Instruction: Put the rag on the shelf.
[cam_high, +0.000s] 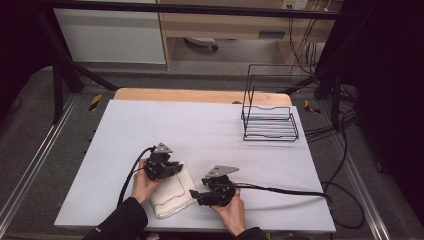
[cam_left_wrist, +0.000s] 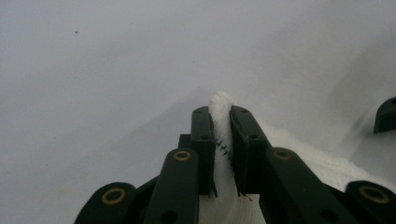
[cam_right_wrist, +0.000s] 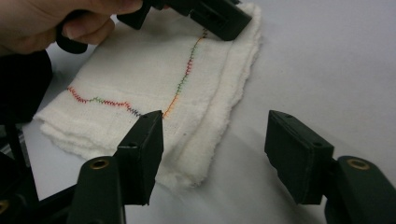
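Smooth pale table (cam_high: 210, 130); left tool (cam_left_wrist: 222, 140) pinches fluffy stitched cloth (cam_right_wrist: 140, 79), right tool (cam_right_wrist: 215, 154) gapes.

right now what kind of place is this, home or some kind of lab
Most likely a lab set up for recording, not a home: a table under a plain white cover stands inside a black metal frame, loose cables trail across the grey floor, and a person works a folded cloth with hand-held grippers.

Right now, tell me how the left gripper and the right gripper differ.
The left gripper is shut on the folded white cloth, pinching its far edge; the right gripper stands open, one jaw over the cloth's near corner, the other over bare table. The left gripper sits at the cloth's far end, the right gripper at its near side. Both are black, hand-held and low over the table.
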